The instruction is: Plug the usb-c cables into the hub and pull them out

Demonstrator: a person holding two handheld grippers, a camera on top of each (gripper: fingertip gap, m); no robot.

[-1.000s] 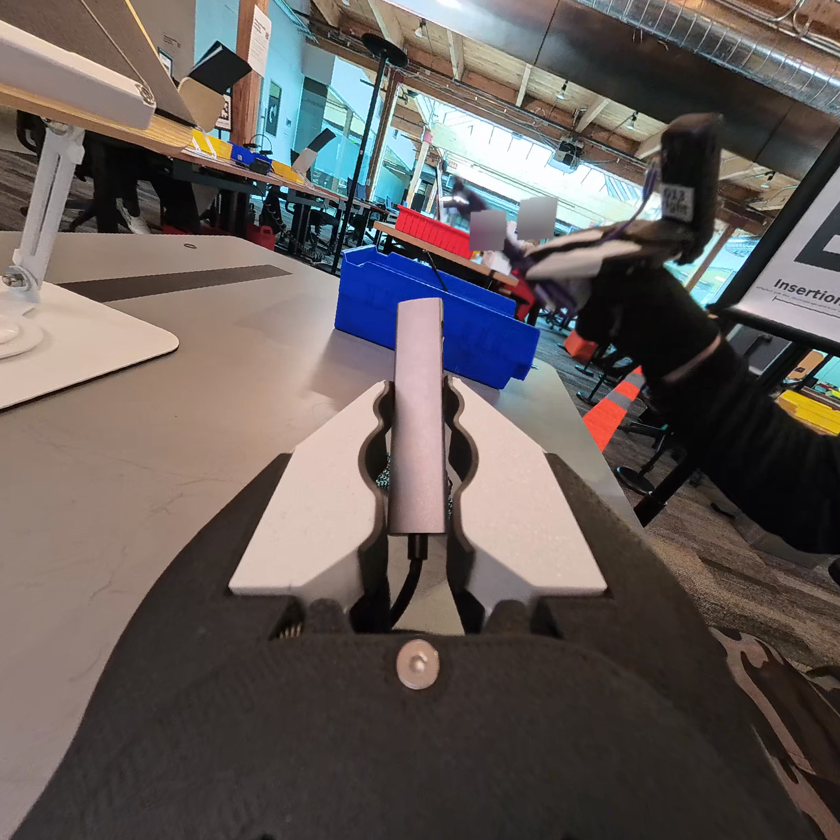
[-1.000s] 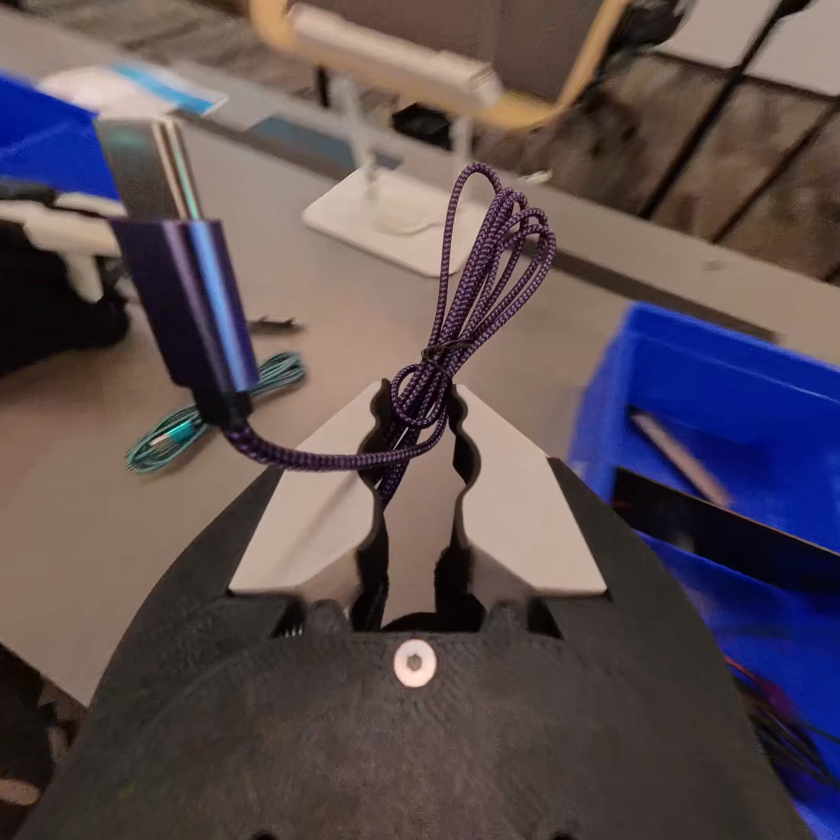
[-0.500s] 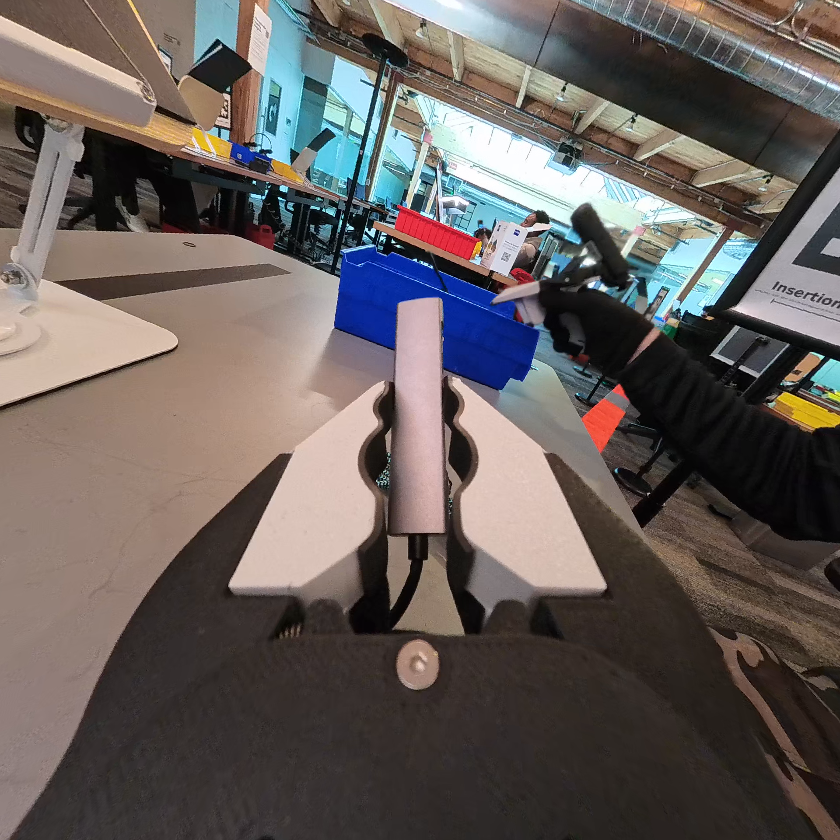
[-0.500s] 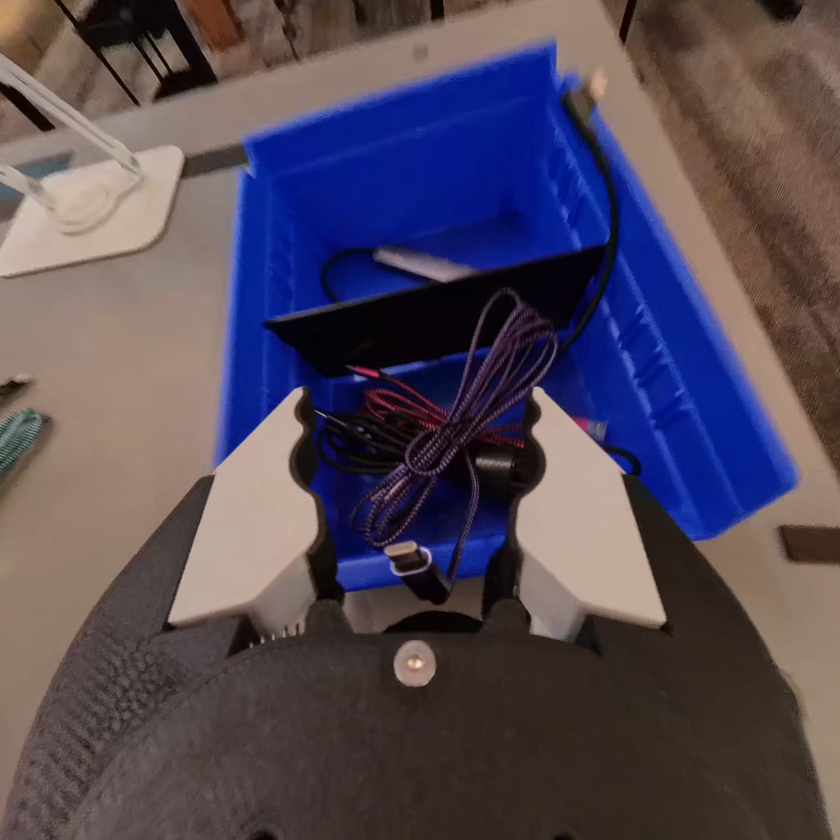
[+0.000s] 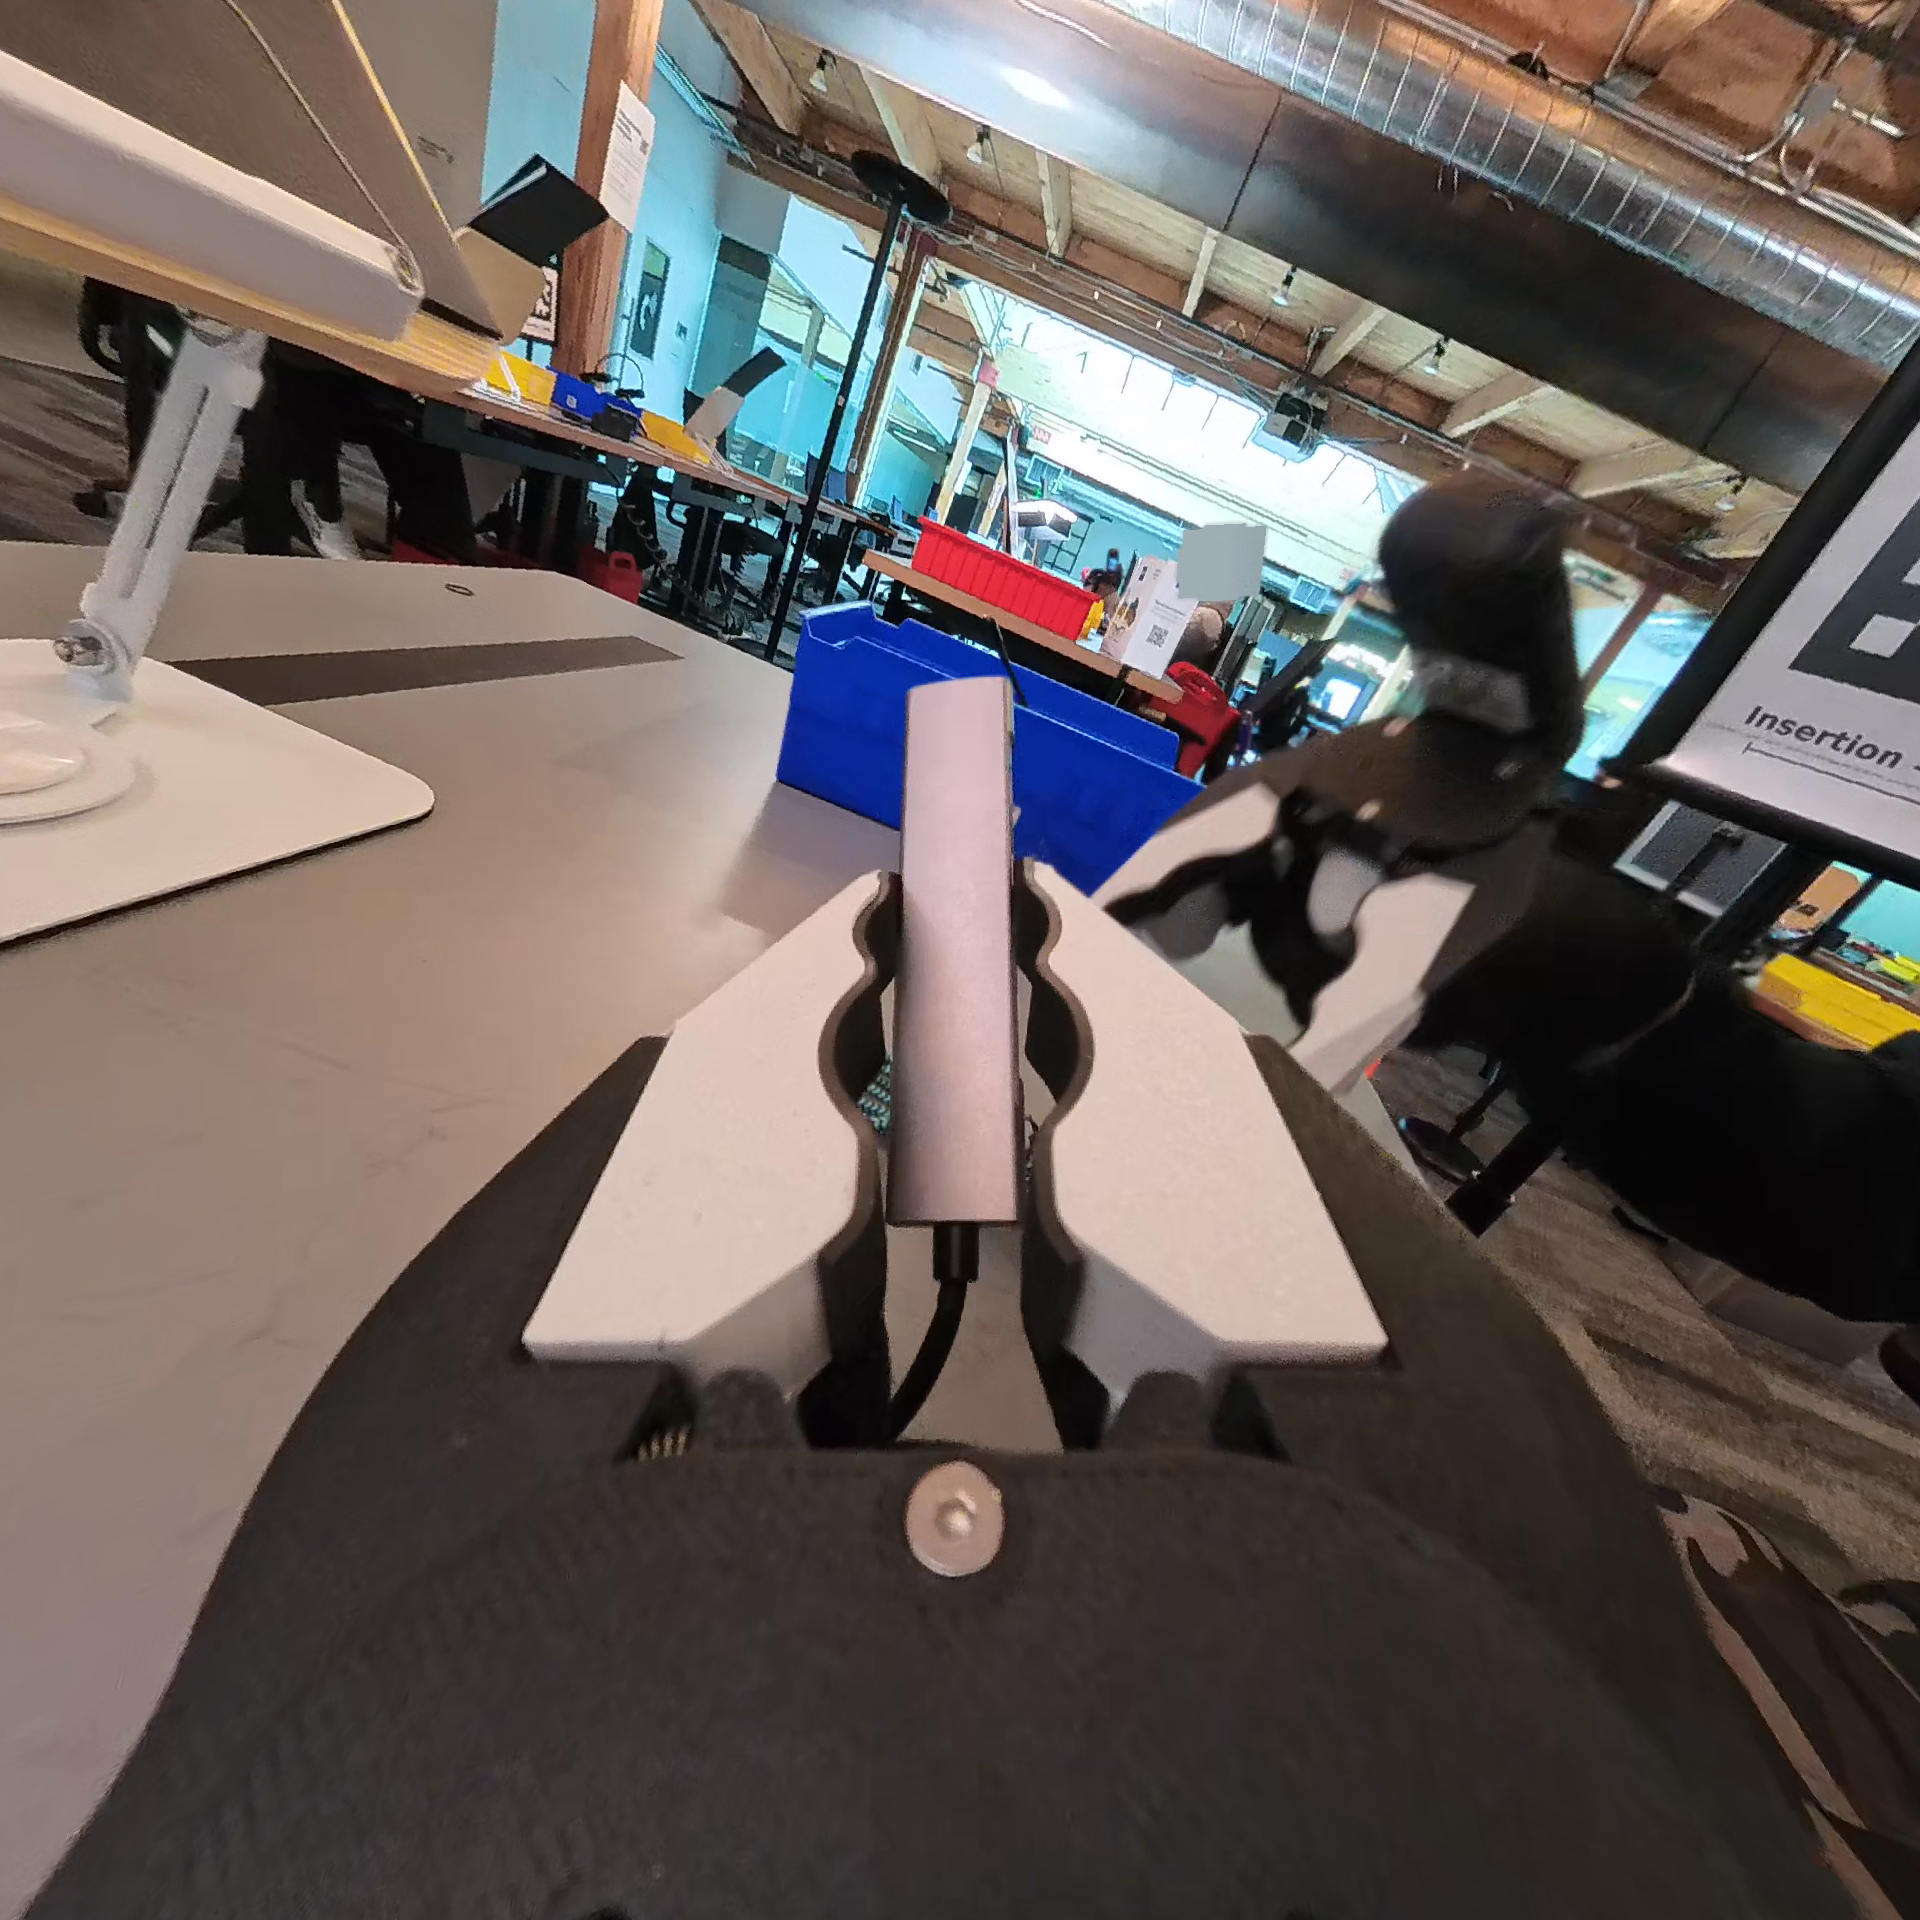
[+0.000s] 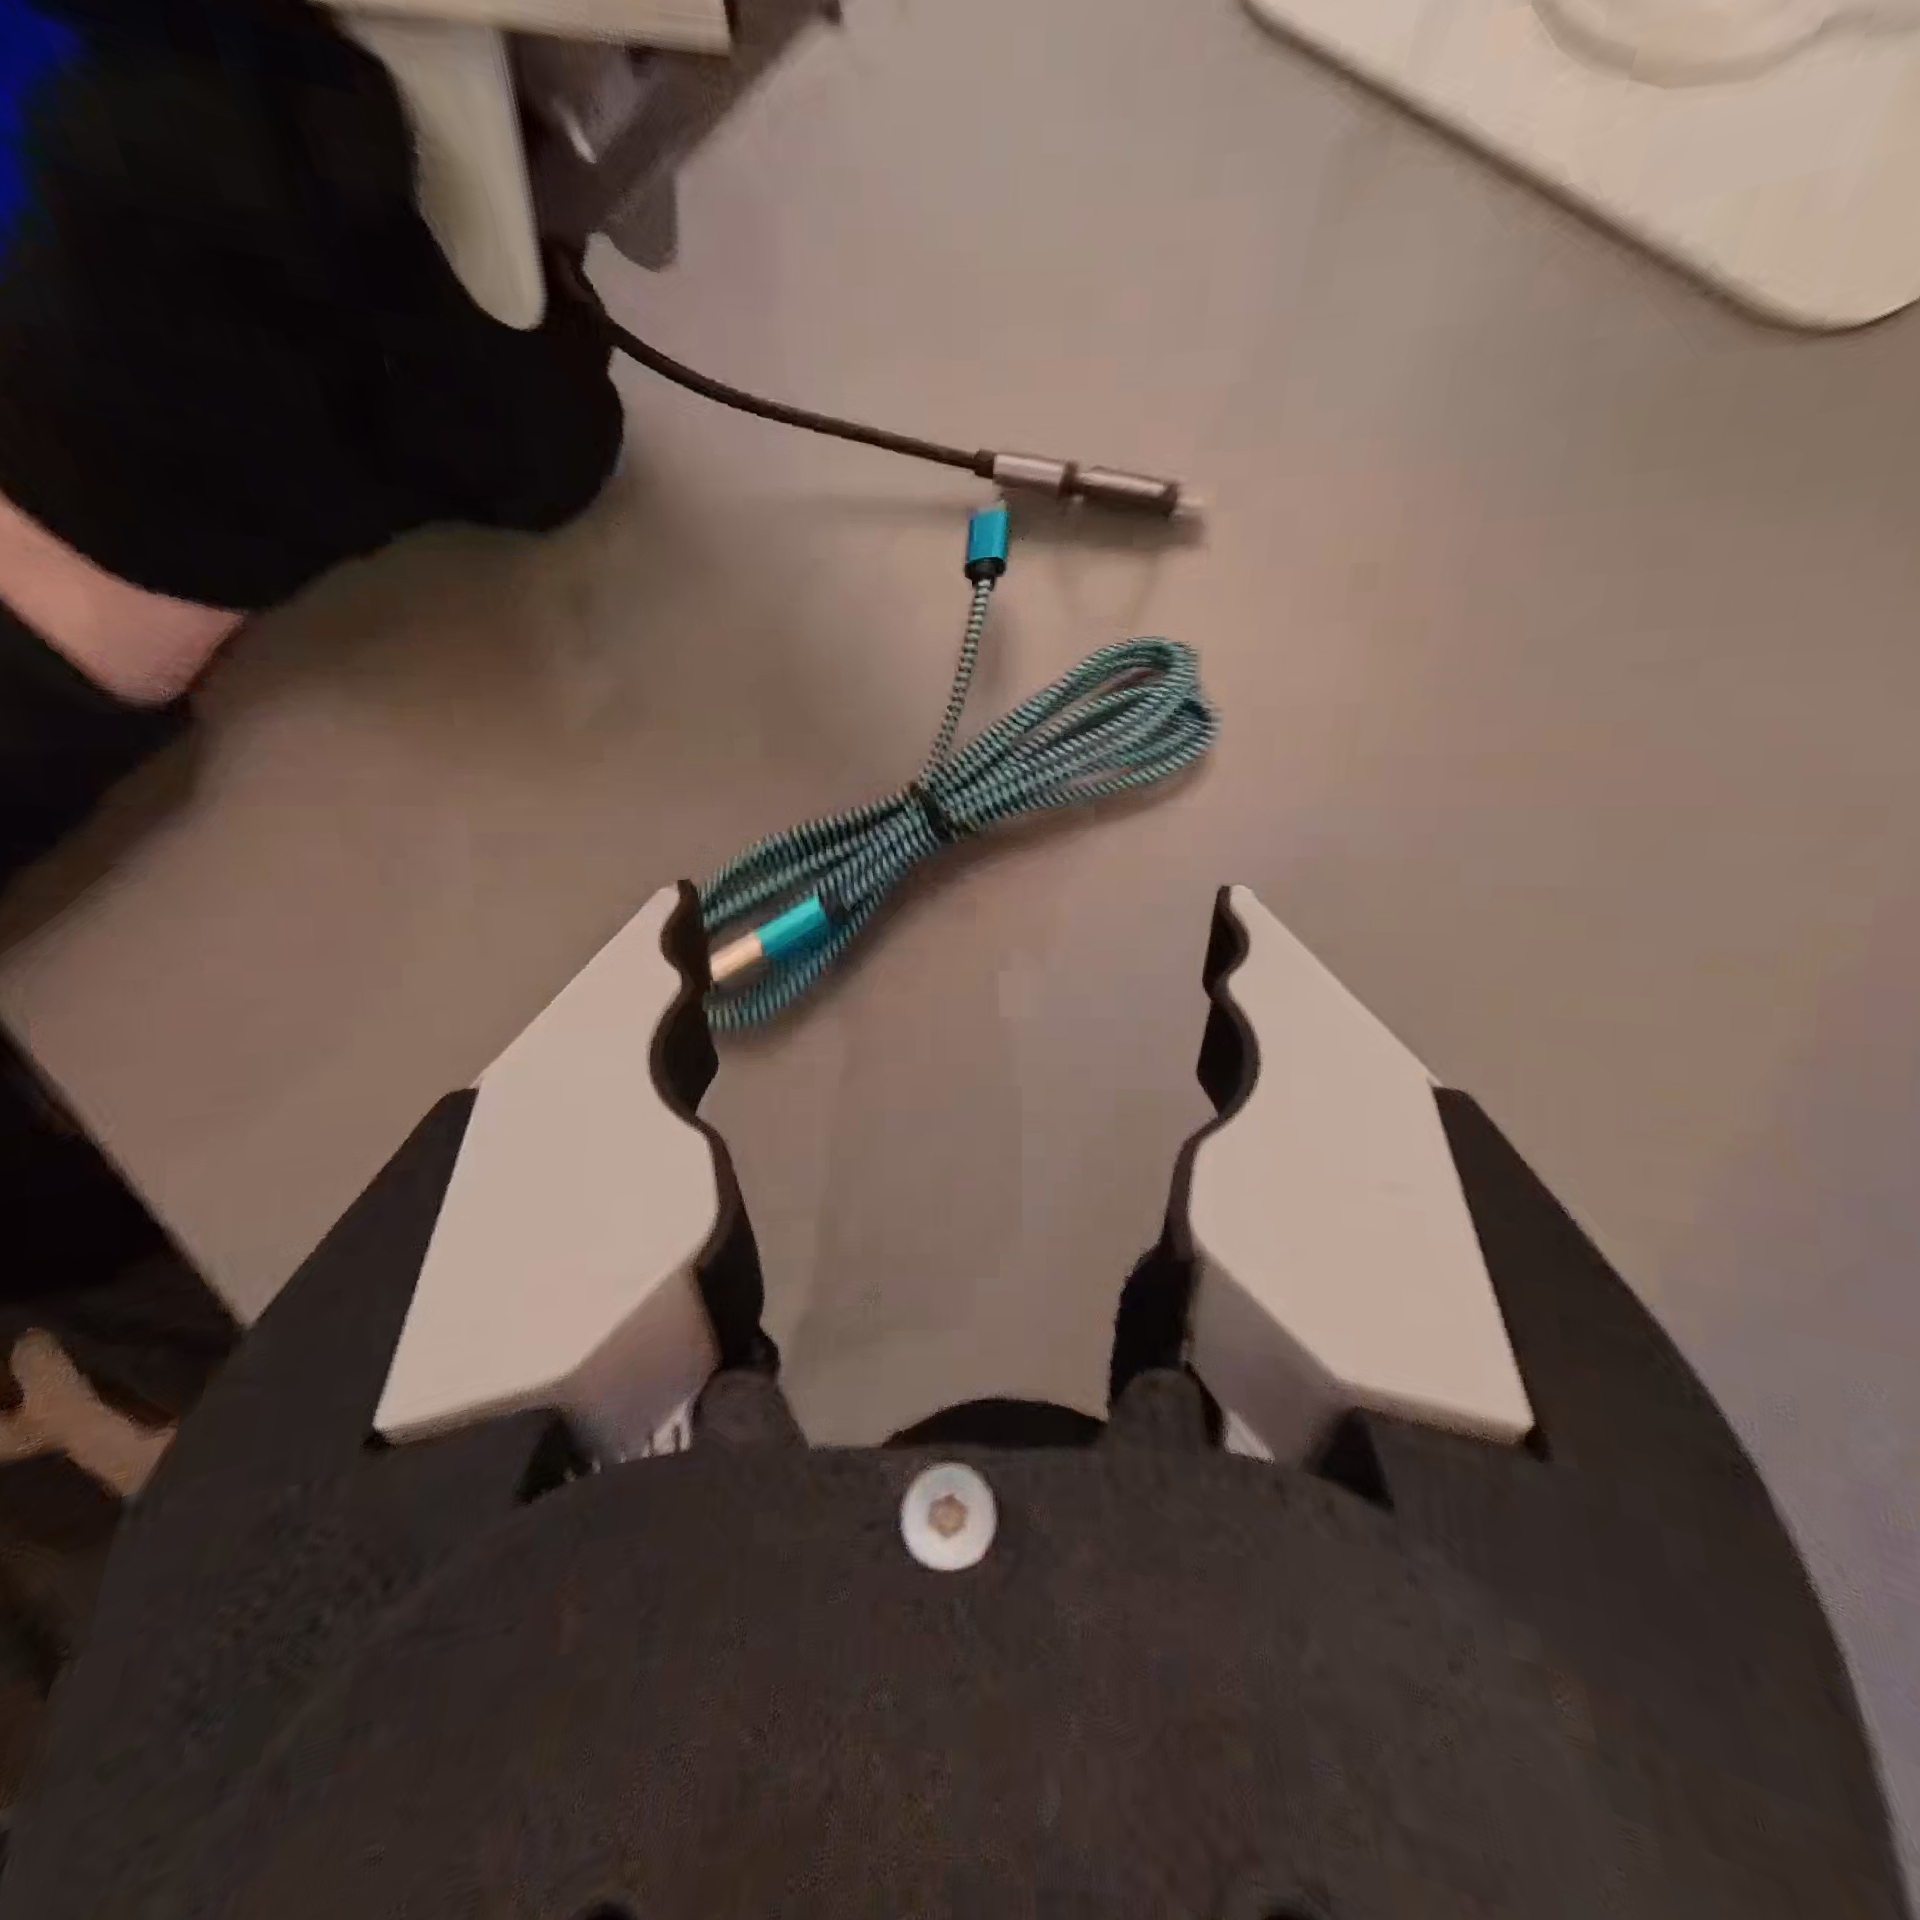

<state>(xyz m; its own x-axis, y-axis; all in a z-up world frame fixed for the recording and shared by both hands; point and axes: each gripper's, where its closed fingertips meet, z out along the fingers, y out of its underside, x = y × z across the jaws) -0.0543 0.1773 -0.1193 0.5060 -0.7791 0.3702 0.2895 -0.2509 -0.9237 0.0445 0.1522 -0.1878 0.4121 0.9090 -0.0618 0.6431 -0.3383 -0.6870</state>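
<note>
My left gripper (image 5: 956, 873) is shut on the grey hub (image 5: 956, 966), which stands on edge between the jaws above the grey table (image 5: 312, 1091). The hub's black lead (image 6: 810, 416) trails onto the table and ends in a grey plug (image 6: 1081, 483). My right gripper (image 6: 951, 904) is open and empty, hovering over a coiled teal braided cable (image 6: 1039, 769). The cable's small teal plug (image 6: 984, 535) lies close to the grey plug. Its larger plug (image 6: 769, 945) lies by my left fingertip. The right gripper also shows blurred in the left wrist view (image 5: 1283, 925).
A blue bin (image 5: 862, 717) stands at the table's far edge, behind the hub. A white stand's base (image 5: 208, 790) sits on the left of the table and also shows in the right wrist view (image 6: 1662, 135). A sign board (image 5: 1818, 675) stands at the right. Tip to tip, the grippers are about 12 cm apart.
The right gripper carried the purple cable over the blue bin, opened and let it go, then swung back over the teal cable on the table. The left gripper kept still, holding the hub.
</note>
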